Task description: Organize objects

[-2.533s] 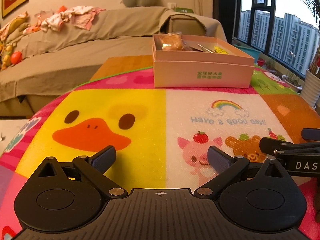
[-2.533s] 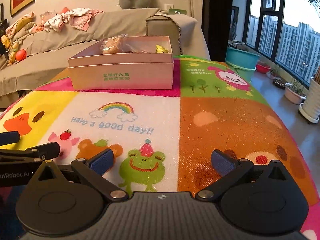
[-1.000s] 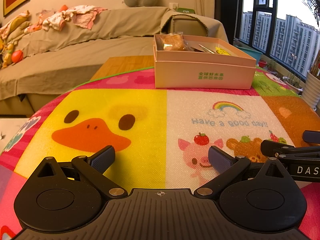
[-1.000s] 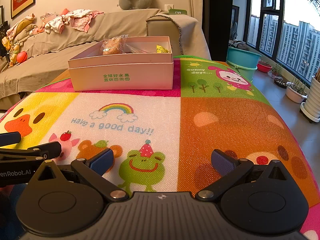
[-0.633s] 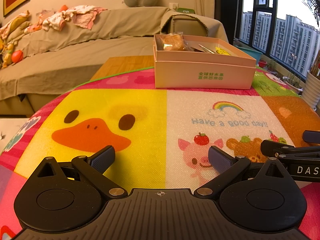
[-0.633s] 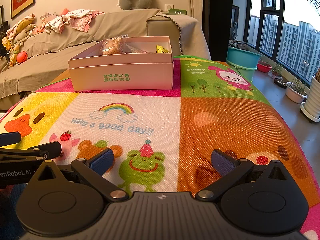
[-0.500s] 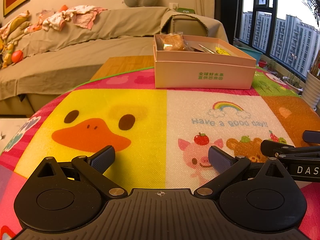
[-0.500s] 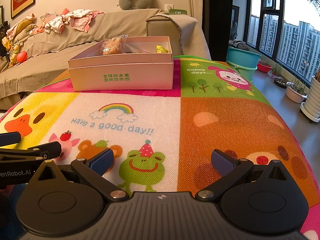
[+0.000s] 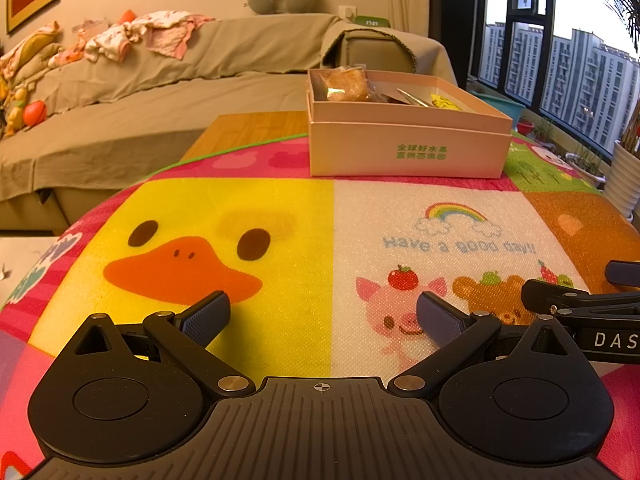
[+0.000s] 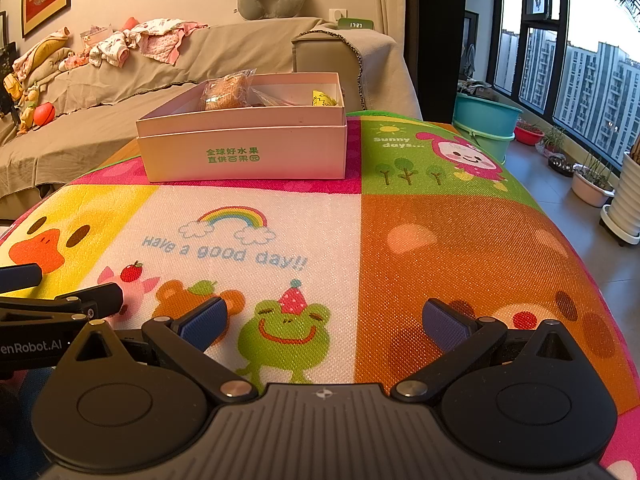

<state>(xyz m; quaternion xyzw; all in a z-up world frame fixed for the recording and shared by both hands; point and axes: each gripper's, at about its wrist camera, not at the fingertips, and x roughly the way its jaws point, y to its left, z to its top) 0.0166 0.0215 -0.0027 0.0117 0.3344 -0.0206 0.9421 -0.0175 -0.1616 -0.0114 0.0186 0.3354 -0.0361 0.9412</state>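
I am viewing a tabletop covered by a cartoon play mat (image 9: 248,216) (image 10: 460,248), which is spanning both views. A pink box (image 9: 408,152) (image 10: 244,152) is sitting open at the far edge of the mat, left of centre in the right wrist view and right of centre in the left wrist view. Inside it, a wrapped pastry (image 9: 346,85) (image 10: 226,90) is lying at the left end and a small yellow item (image 9: 444,102) (image 10: 324,100) at the right end. I am holding the left hand-held gripper (image 9: 322,316) released, jaws spread wide over the duck and pig prints, nothing between them. I am holding the right hand-held gripper (image 10: 324,320) released too, jaws wide over the frog print, well apart from the box.
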